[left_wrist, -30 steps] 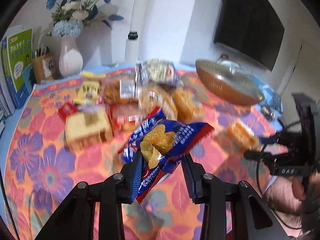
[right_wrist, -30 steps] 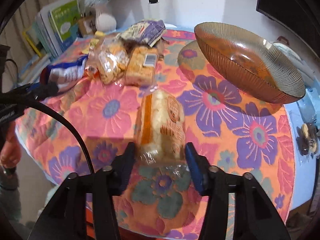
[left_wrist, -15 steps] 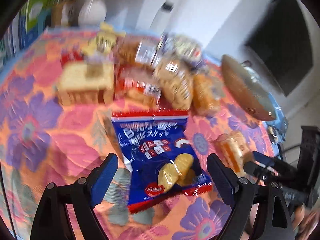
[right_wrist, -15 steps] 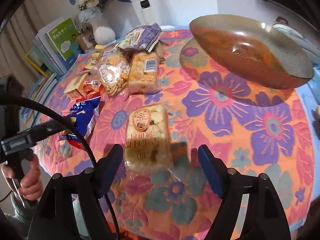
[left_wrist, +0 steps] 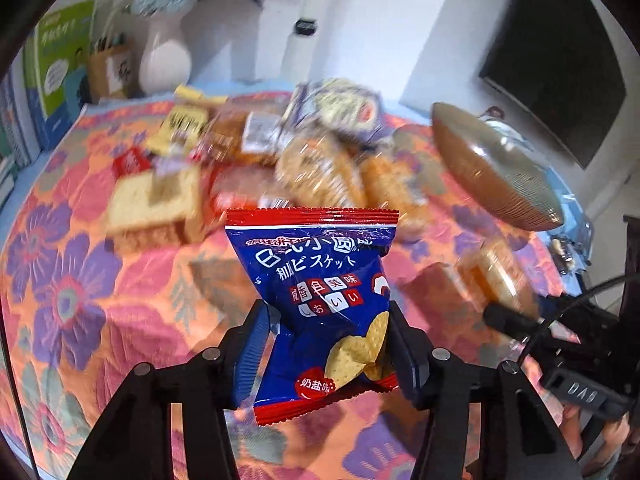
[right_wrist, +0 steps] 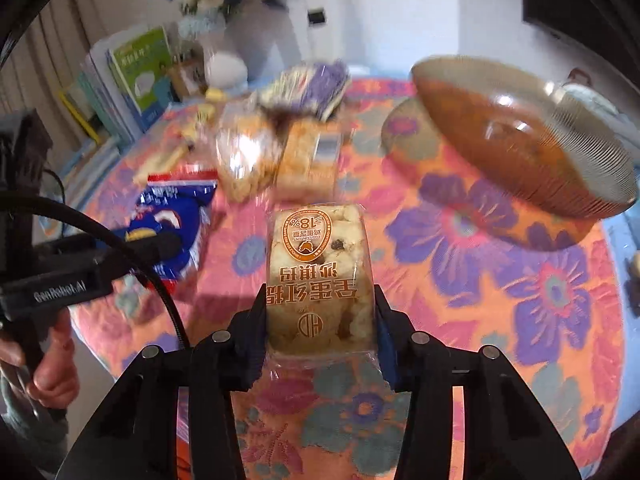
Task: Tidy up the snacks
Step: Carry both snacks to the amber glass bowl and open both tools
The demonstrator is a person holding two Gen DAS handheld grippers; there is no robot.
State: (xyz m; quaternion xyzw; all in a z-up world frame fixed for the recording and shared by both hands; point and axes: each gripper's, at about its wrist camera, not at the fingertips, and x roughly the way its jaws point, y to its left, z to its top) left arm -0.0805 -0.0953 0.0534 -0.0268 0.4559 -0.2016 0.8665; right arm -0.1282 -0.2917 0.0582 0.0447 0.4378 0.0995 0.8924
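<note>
A blue and red biscuit bag [left_wrist: 320,272] stands upright between the fingers of my left gripper [left_wrist: 326,320]. The jaws are closing and both pads touch the bag's sides. In the right wrist view a clear-wrapped egg cake pack [right_wrist: 318,256] sits between the fingers of my right gripper [right_wrist: 320,308], which is shut on its lower half. The same pack [left_wrist: 496,276] shows at the right of the left wrist view, and the blue bag [right_wrist: 172,216] at the left of the right wrist view. Both packs are over the flowered tablecloth [right_wrist: 500,280].
A pile of wrapped snacks [left_wrist: 312,168] lies mid-table, with a sponge cake slice [left_wrist: 156,200] to its left. A ribbed amber glass bowl [right_wrist: 520,140] stands at the right. A white vase [left_wrist: 164,60] and books [left_wrist: 60,64] line the far left edge. A hand [right_wrist: 52,372] holds the left gripper.
Half a second ago both grippers stood wide with the packs lying loose on the cloth. Both have now closed on them, and the blue bag stands upright.
</note>
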